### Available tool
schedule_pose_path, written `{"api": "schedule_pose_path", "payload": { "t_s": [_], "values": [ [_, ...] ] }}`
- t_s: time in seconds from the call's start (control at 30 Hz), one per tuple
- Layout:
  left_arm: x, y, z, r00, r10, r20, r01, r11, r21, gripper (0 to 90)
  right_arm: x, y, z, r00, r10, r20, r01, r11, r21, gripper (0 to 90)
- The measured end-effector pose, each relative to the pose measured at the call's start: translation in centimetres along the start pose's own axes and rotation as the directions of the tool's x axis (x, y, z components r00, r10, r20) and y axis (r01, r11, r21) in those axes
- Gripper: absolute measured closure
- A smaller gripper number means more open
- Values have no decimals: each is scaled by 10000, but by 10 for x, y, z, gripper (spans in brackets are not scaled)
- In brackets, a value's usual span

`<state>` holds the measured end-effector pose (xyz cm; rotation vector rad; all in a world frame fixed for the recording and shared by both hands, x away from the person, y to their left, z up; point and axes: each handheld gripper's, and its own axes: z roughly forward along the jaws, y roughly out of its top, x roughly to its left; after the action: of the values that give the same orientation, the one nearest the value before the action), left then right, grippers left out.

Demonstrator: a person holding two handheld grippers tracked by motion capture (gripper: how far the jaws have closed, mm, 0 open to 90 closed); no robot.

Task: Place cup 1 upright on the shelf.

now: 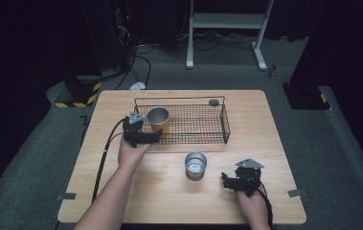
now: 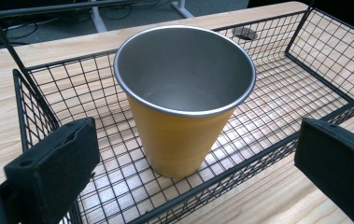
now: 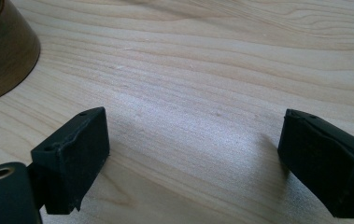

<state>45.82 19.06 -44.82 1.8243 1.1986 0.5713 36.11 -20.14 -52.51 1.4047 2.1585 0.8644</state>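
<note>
A yellow cup point(image 1: 158, 120) with a steel inside stands upright at the left end of a black wire basket point(image 1: 225, 122). My left gripper point(image 1: 153, 136) hovers at the basket's front left corner, open. In the left gripper view the yellow cup point(image 2: 184, 107) rises between and beyond the wide-apart jaws, untouched, behind the basket's front wall point(image 2: 258, 158). A silver cup point(image 1: 196, 164) stands upright on the table in front of the basket. To its right, my right gripper point(image 1: 226, 181) is open and low over the wood, with the cup's side point(image 3: 2, 51) at the upper left of its view.
The wooden table point(image 1: 169, 196) has bare room around the silver cup. A small dark round piece point(image 1: 213, 102) lies just behind the basket's back rim. Cables trail from both grippers toward the table's near edge. A white frame stands on the floor beyond.
</note>
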Motion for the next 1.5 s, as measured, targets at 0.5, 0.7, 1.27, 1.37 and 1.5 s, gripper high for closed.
{"api": "schedule_pose_path", "payload": {
  "t_s": [0.5, 0.7, 1.27, 1.37, 1.5],
  "values": [
    [-4, -11, -15, 9998, -33, 197, 36, 9999, -158, 9, 0, 0, 0, 10000, 2, 2, -2, 10000, -1, 88],
    [-3, -18, -22, 9997, 100, 219, -97, 9999, -127, 14, 0, 0, 0, 10000, -6, 5, 6, 10000, -3, 88],
    [-1, -58, -45, 9988, 153, 467, -154, 9999, 31, 25, 0, 0, 0, 10000, -5, 5, 5, 10000, -3, 88],
    [1, -68, -49, 9990, 106, 428, -111, 9999, 114, 27, 0, 0, 0, 10000, 6, 1, -6, 10000, 0, 88],
    [3, -81, -54, 9995, 44, 319, -48, 9999, 144, 80, 0, 0, 0, 10000, -5, 7, 5, 10000, -4, 88]
  ]
}}
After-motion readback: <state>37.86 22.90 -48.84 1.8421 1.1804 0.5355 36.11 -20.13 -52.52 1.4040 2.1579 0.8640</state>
